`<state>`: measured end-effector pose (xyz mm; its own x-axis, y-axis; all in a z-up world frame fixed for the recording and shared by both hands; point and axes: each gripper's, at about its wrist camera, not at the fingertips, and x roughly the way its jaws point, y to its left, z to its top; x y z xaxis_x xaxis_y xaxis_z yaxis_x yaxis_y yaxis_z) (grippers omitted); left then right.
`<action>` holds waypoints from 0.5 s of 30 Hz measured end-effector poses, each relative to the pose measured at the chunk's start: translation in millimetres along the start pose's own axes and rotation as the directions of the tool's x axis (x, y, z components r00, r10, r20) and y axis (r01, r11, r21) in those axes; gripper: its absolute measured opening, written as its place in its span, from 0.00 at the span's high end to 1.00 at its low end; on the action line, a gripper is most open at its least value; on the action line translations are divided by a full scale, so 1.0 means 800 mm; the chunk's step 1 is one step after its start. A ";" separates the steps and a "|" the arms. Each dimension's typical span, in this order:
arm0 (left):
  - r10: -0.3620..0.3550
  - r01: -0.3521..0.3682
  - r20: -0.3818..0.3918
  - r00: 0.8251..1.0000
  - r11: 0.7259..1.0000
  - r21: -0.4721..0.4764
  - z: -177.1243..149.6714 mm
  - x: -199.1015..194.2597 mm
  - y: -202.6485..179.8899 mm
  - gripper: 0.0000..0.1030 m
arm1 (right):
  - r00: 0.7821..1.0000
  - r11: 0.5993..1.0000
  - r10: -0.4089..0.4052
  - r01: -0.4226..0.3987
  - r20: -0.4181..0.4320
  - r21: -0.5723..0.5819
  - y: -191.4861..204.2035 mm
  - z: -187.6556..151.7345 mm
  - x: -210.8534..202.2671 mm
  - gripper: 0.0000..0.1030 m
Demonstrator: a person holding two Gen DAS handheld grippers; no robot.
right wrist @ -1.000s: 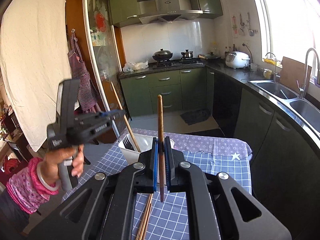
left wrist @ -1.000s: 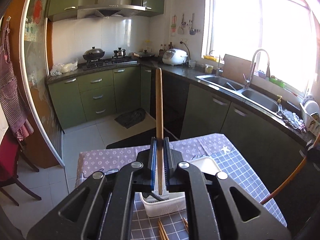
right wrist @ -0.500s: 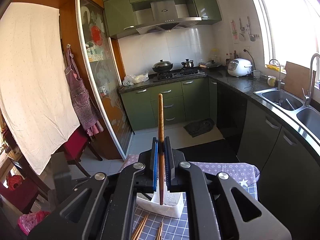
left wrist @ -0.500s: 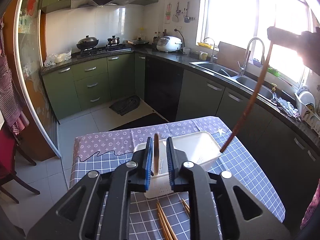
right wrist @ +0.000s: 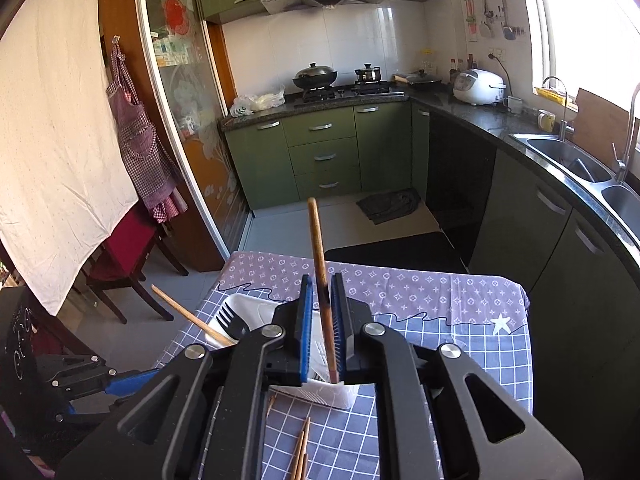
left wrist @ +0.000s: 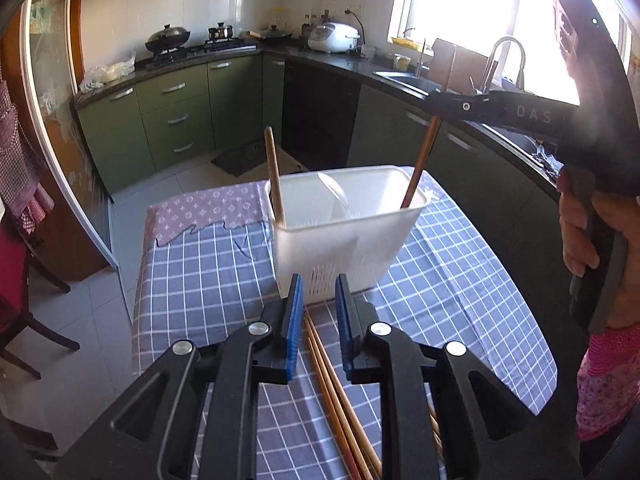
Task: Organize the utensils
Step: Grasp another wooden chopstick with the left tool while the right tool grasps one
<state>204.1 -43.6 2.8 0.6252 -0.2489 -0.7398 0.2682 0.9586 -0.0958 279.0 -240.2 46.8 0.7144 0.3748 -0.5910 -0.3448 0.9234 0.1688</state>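
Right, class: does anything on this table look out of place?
Yes. Several loose chopsticks lie on the checked tablecloth in front of the white utensil basket, while two others already stand inside it.

The utensil holder (left wrist: 344, 236) at twelve o'clock of the left gripper (left wrist: 318, 312) is translucent white plastic, smooth, with slotted walls. The chopsticks (left wrist: 340, 396) are matt brown wood. A checked cloth (left wrist: 208, 280), soft and matt, covers the surface. Both grippers are matt black plastic with ribbed blue pads (left wrist: 297, 316); the right gripper (right wrist: 322, 328) bears bright metal screws. A black plastic fork (right wrist: 232, 320) stands in the holder.
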 end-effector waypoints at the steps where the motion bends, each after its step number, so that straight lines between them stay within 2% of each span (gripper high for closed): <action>1: -0.004 0.004 -0.019 1.000 1.000 -0.003 -0.003 0.002 0.001 0.85 | 1.000 1.000 -0.001 0.001 0.004 -0.003 0.000 -0.003 -0.002 0.82; 5: -0.001 0.001 -0.117 0.993 1.000 0.001 -0.025 0.020 -0.003 0.81 | 0.998 1.000 0.007 -0.006 0.059 -0.022 0.003 -0.023 -0.041 0.80; 9: 0.008 -0.008 -0.232 0.973 1.000 0.002 -0.051 0.053 -0.004 0.79 | 0.997 0.999 0.011 -0.008 0.072 -0.032 -0.008 -0.062 -0.085 0.70; 11: 0.011 -0.010 -0.277 0.961 1.000 0.004 -0.062 0.071 -0.006 0.79 | 0.999 0.999 -0.008 0.010 0.043 -0.032 -0.017 -0.093 -0.094 0.70; 15: 0.009 -0.010 -0.356 0.934 1.000 -0.001 -0.083 0.105 -0.010 0.79 | 0.996 0.999 -0.041 0.040 -0.082 -0.020 -0.039 -0.163 -0.077 0.70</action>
<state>205.4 -62.9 -102.9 0.3257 -0.1744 -0.9292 0.2612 0.9612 -0.0888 166.4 -302.7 -25.0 0.6755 0.3285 -0.6601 -0.3281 0.9357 0.1299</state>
